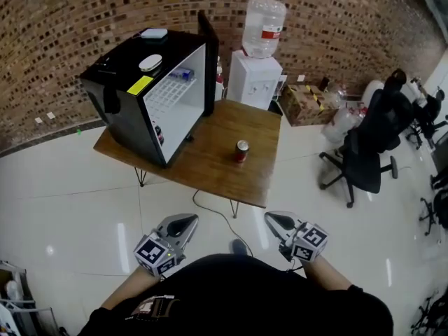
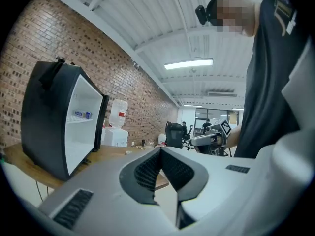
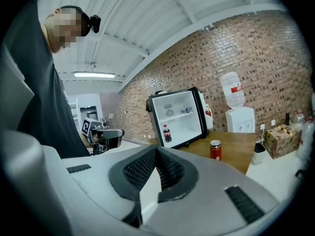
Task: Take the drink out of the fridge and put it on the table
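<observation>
Red can (image 1: 241, 150), 4 o'clock of mini fridge (image 1: 120, 114): prob. light, stiff, slick; grip mid-body. Left gripper (image 1: 187, 222) & right gripper (image 1: 274, 220): jaws closed, empty.

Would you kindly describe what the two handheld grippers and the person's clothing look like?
Both the left gripper and the right gripper have pale grey, wedge-shaped bodies with black ribbed pads lining the jaws. Each carries a cube of black-and-white square markers. The person wears a black top that leaves the forearms bare.
</observation>
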The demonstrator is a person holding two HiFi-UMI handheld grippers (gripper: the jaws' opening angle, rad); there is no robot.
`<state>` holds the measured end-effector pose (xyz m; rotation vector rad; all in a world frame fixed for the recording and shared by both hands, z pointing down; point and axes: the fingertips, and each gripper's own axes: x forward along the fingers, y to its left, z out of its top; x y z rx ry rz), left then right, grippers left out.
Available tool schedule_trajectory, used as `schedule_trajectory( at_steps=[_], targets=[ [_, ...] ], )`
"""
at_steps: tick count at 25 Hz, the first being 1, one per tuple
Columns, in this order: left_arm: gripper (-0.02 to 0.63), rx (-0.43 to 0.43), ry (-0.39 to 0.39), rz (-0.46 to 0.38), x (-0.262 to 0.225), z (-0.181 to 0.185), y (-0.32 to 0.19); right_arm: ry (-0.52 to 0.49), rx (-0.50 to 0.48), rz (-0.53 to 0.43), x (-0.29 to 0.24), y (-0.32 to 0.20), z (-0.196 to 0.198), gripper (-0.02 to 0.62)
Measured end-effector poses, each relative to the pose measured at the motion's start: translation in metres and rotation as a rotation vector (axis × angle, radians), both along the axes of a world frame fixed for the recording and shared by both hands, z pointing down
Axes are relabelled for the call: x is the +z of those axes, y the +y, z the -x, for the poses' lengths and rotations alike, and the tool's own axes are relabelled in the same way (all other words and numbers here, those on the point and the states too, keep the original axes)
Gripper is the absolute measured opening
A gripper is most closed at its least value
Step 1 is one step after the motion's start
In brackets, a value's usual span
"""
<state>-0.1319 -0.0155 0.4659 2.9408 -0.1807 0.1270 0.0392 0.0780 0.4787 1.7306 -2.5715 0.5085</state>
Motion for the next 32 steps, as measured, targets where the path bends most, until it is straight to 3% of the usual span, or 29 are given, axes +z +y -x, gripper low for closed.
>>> schedule_trajectory(
  at_steps=[4,9,12,17,21,25,32],
  targets=[
    [-0.006,-0.012,0.017,0.032,-0.007,0.021,0.037,0.018,-0.017,-0.019,-0.013,0.031,0.021,-0.009],
    [-0.008,-0.017,0.023,-0.032,-0.021,0.011,0.082,0.027,-0.072,-0.051,-0.022,0.061,0.015,-0.009],
    [-0.008,-0.061,0.032,-0.048,-0.026,-0.012,0.104,0.042,-0.125,-0.058,-0.02,0.082,-0.006,-0.008],
    [-0.006,-0.165,0.086,0.0,-0.029,-0.068,0.144,0.069,-0.22,-0.035,-0.005,0.123,-0.061,-0.008],
    [-0.007,-0.21,0.087,0.014,-0.023,-0.106,0.17,0.081,-0.241,-0.033,0.003,0.143,-0.096,-0.008],
    [-0.006,-0.163,0.062,-0.007,-0.023,-0.122,0.193,0.068,-0.227,-0.035,-0.001,0.156,-0.104,-0.008],
    [-0.007,-0.076,0.04,-0.032,-0.026,-0.1,0.2,0.004,-0.127,-0.072,-0.014,0.16,-0.077,-0.009]
  ],
)
